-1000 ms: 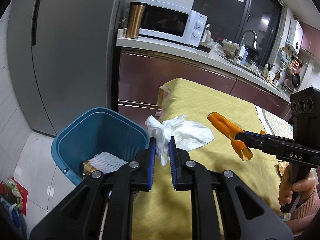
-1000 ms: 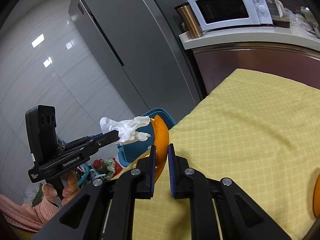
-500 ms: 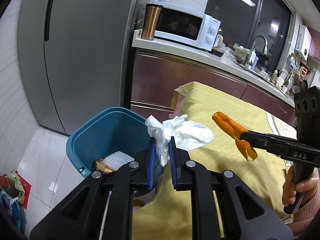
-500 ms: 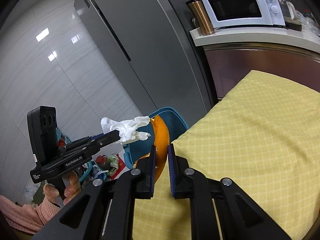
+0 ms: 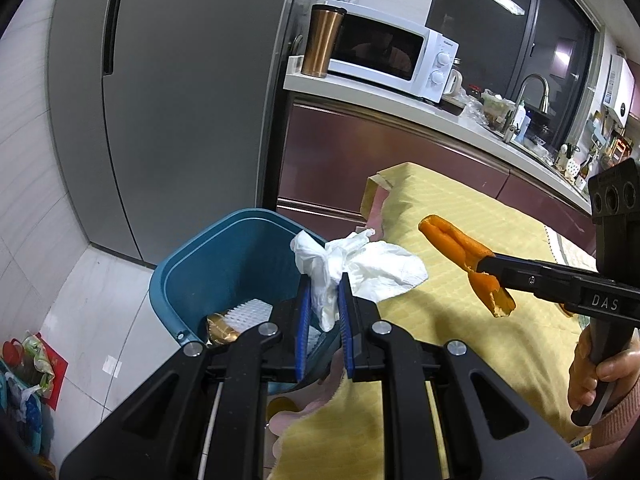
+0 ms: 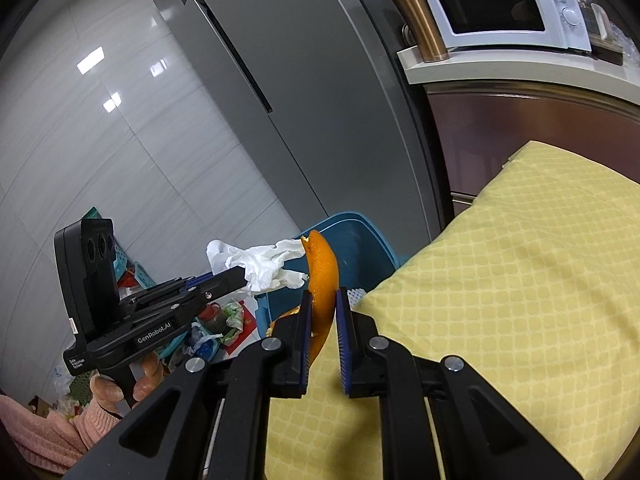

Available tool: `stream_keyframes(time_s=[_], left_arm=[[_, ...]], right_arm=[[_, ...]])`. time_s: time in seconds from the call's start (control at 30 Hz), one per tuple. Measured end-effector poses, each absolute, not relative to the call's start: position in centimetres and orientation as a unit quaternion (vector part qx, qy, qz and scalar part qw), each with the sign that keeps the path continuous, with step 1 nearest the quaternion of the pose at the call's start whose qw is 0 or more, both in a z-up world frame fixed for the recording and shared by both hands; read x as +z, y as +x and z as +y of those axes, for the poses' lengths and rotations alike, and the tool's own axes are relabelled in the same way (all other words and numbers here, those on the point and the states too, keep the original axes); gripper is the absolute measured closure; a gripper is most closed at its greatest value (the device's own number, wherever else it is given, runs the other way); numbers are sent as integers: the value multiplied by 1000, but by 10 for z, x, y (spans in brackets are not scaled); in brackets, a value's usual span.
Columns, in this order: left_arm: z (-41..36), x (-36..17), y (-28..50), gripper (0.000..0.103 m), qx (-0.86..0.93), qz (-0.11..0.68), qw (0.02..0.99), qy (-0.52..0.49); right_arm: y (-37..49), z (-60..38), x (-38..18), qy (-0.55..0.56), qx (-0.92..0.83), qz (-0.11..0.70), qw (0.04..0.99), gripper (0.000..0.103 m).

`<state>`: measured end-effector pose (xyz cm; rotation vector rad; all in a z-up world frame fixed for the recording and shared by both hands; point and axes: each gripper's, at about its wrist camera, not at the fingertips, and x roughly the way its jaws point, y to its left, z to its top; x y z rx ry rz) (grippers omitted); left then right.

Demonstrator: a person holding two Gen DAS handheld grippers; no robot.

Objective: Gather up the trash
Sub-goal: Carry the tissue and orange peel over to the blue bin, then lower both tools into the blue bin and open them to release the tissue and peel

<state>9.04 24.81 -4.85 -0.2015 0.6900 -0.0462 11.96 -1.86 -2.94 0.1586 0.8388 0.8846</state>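
Bin: set on the floor, against the table's near corner, before the fridge.
Microwave: placed on the counter, behind the table.
Tumbler: stood left of the microwave.
Tissue: held above the bin's rim.
Peel: held over the table, right of the tissue.

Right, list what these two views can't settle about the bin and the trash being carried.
- Blue bin: in the left wrist view the left gripper hides its near rim and part of its contents.
- Orange peel: in the right wrist view its lower end is hidden behind the fingers.
- Crumpled tissue: what lies under it on the yellow cloth is covered.
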Motion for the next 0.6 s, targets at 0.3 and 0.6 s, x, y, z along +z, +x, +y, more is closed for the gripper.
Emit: stream_keyframes(time_s=[0.3, 0.6], left_arm=[[250, -53, 94, 89, -13, 342, 934, -100], [257, -60, 99, 89, 2, 348, 932, -101]], right_arm=[[127, -5, -29, 69, 421, 397, 812, 92], [132, 9, -29, 61, 427, 400, 808, 92]])
